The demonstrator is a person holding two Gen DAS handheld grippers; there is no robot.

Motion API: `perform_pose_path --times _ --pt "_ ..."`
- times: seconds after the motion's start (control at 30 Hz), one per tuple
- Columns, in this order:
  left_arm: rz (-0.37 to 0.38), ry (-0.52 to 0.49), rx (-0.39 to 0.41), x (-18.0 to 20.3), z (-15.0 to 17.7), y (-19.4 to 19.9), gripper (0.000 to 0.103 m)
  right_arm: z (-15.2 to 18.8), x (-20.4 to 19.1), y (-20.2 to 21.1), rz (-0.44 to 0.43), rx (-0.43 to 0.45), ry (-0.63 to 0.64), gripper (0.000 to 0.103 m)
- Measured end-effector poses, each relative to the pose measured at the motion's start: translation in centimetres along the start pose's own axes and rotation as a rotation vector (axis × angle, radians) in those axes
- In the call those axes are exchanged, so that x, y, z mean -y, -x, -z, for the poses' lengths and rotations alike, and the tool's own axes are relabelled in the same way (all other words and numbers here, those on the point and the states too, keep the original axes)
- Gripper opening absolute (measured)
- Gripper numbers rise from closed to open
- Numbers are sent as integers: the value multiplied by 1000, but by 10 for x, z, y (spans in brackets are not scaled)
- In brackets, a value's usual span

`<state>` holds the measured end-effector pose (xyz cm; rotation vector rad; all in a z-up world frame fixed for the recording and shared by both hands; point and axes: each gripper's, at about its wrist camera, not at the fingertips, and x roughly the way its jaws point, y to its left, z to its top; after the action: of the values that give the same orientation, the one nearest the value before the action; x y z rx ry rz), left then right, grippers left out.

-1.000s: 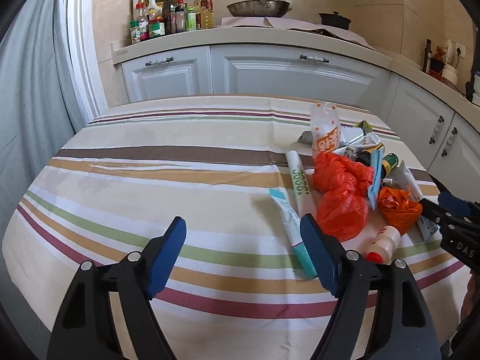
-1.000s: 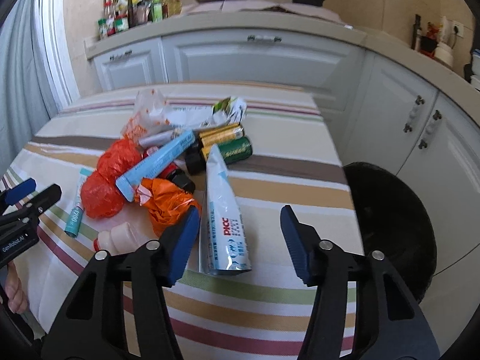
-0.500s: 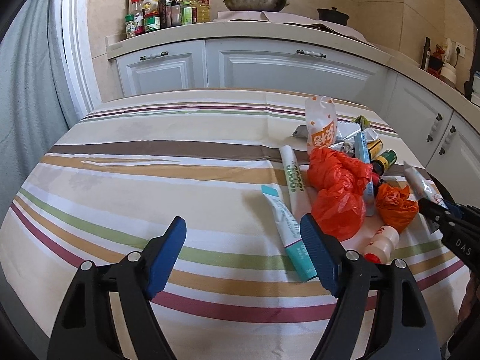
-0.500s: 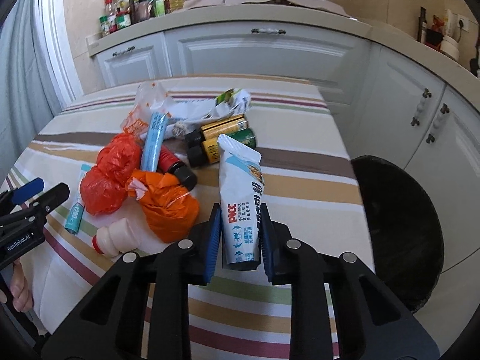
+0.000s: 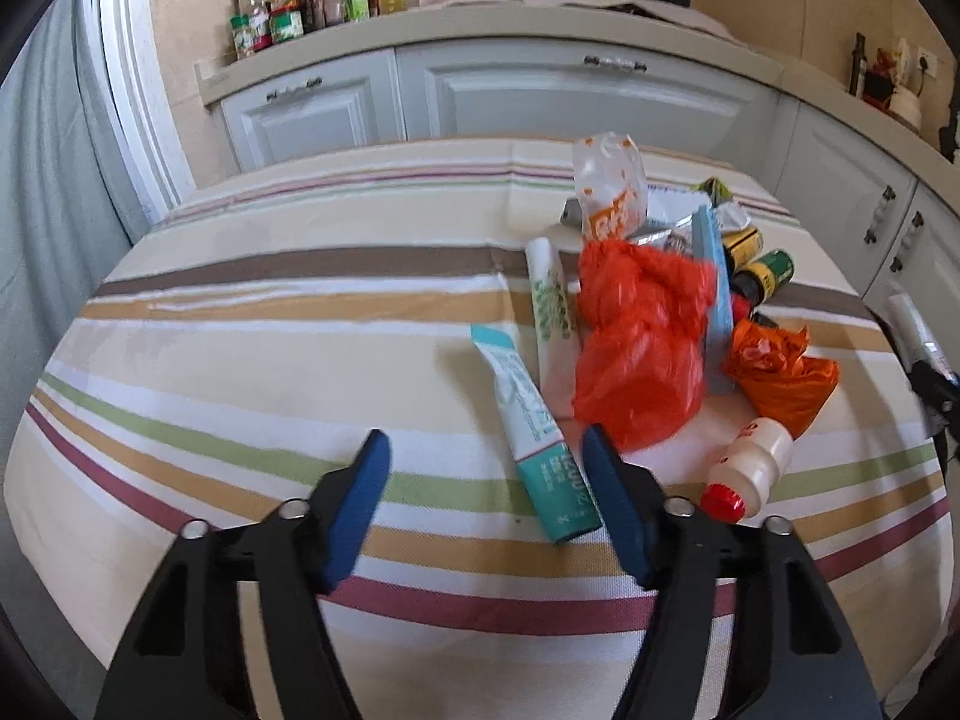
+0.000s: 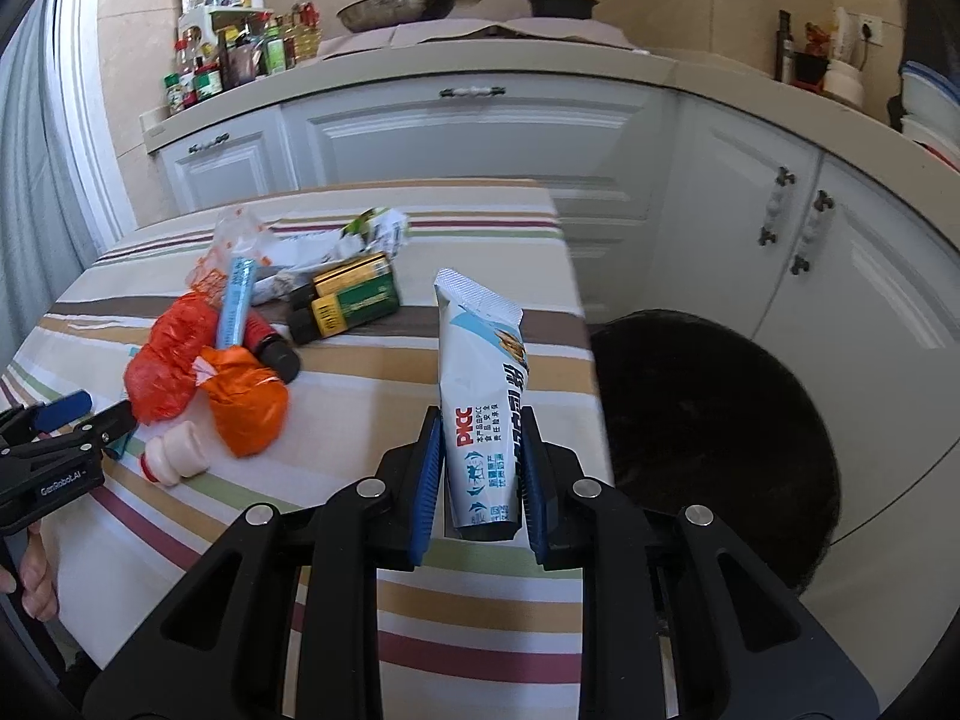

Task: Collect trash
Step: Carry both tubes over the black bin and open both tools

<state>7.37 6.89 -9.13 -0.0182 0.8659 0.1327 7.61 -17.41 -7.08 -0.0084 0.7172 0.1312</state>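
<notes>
My right gripper [image 6: 480, 474] is shut on a white PKCC pouch [image 6: 480, 384] and holds it upright above the table's right edge, beside a black trash bin [image 6: 708, 432]. My left gripper [image 5: 486, 504] is open and empty above the striped tablecloth [image 5: 270, 360], its right finger next to a teal tube [image 5: 540, 438]. It also shows in the right wrist view [image 6: 66, 420]. The trash pile holds a red bag [image 5: 642, 348], an orange bag [image 5: 780, 372], a small white bottle [image 5: 750, 468], a white tube [image 5: 552, 318] and green-yellow cans [image 6: 354, 297].
White kitchen cabinets [image 6: 468, 138] run behind and to the right of the table. The counter holds spice bottles [image 6: 228, 66], a wok [image 6: 396, 3] and a black pot [image 6: 558, 0]. A grey curtain [image 5: 42, 168] hangs at the left.
My right gripper closed on the white pouch and lifted it off the table toward the bin. My left gripper moved forward, closer to the teal tube, still open.
</notes>
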Motion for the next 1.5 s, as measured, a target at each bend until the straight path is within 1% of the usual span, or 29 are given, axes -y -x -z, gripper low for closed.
perform_pose_path --times 0.07,0.13,0.17,0.2,0.23,0.27,0.3,0.4,0.5,0.63,0.67,0.73,0.8,0.83,0.87,0.97,1.07,1.13,1.17,1.23,1.33,1.5 --pt "2 4 -12 1 3 -2 55 1 8 3 -4 10 -15 24" --pt "-9 2 -4 2 5 0 50 2 13 5 -6 16 -26 24" --pt "-9 -2 -1 3 5 1 44 2 16 5 -9 20 -32 24" --pt "-4 -4 3 4 6 1 34 3 17 6 -10 23 -35 24" --pt "-3 -6 8 4 6 2 30 4 19 7 -12 26 -39 24" --pt "-16 -11 12 5 7 2 23 4 20 7 -15 28 -43 24" --pt "-20 -14 13 5 7 3 18 5 21 8 -16 29 -45 24" --pt "-16 3 17 2 9 7 16 5 25 10 -20 38 -55 24" --pt "-32 2 43 1 9 16 15 6 28 14 -15 53 -64 24" --pt "-57 -16 127 5 7 38 15 6 37 19 -2 70 -77 24" --pt "-51 -22 159 9 5 47 14 6 39 20 3 73 -79 24" --pt "-38 -36 198 16 1 58 14 6 45 23 18 83 -87 24" --pt "-5 -63 241 29 -6 70 14 5 51 26 35 93 -97 24" --pt "11 -72 251 33 -8 72 14 5 56 28 47 97 -103 24" --pt "42 -91 267 44 -13 76 14 4 61 30 60 102 -109 24" --pt "102 -132 295 69 -23 79 14 4 75 35 100 119 -127 24" --pt "181 -164 301 99 -34 79 14 2 89 37 134 128 -143 24" --pt "216 -191 309 119 -38 77 14 2 101 38 161 133 -155 24" --pt "240 -213 309 135 -41 74 14 1 106 37 170 135 -160 24" --pt "276 -238 298 156 -45 68 14 1 115 36 186 140 -169 24" --pt "314 -276 288 186 -50 61 14 0 127 33 204 141 -183 24" --pt "365 -327 288 224 -52 54 14 -3 146 27 217 145 -211 24"
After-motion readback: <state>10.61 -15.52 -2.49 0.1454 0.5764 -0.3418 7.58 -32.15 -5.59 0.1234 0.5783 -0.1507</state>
